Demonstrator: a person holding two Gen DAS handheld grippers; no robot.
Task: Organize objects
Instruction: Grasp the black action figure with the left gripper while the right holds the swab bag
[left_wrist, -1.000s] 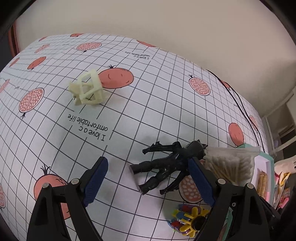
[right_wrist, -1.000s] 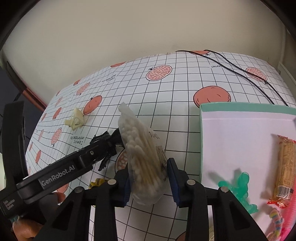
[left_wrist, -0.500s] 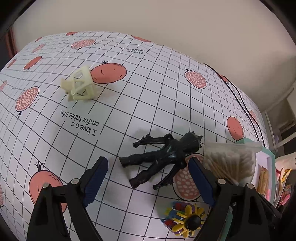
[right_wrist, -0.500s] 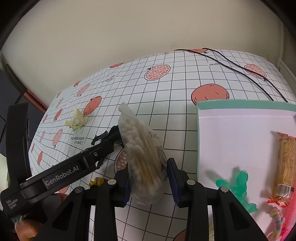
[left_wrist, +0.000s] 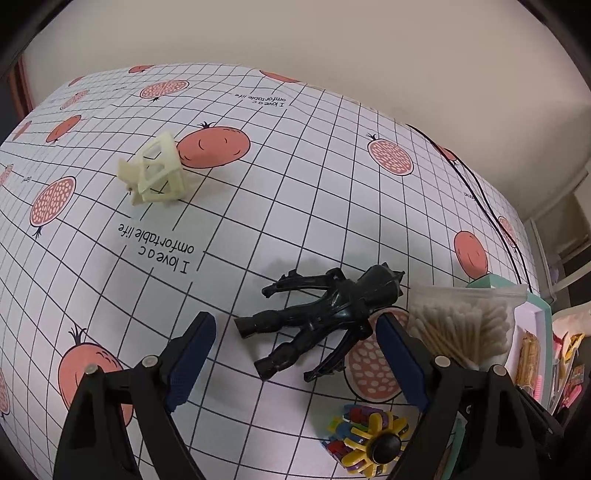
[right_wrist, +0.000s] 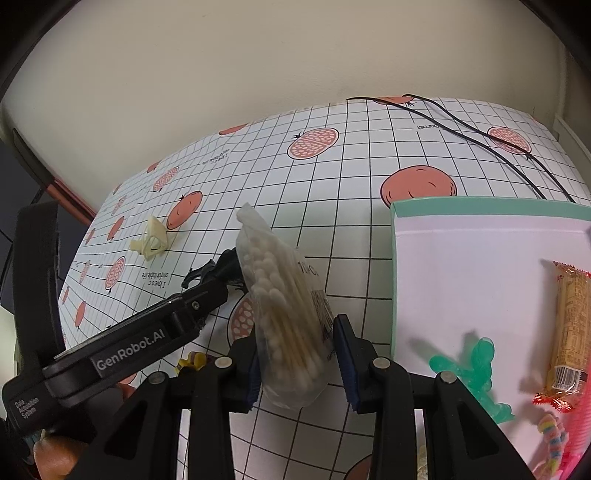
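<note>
clear crinkly swab bag (right_wrist: 291, 317) clamped in right gripper (right_wrist: 299, 363); left gripper (left_wrist: 295, 354) agape.

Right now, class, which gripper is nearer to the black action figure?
Left. The left gripper is open with the black action figure lying between its fingers. The right gripper sits further off to its right, holding the bag of cotton swabs.

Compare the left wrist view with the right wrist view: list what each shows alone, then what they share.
Left wrist only: the open left gripper from behind, and the whole colourful spinner toy.
Right wrist only: the green figure inside the tray, and the right gripper gripping the cotton swab bag.
Both: the swab bag, black figure, cream frame toy, snack bar.
</note>
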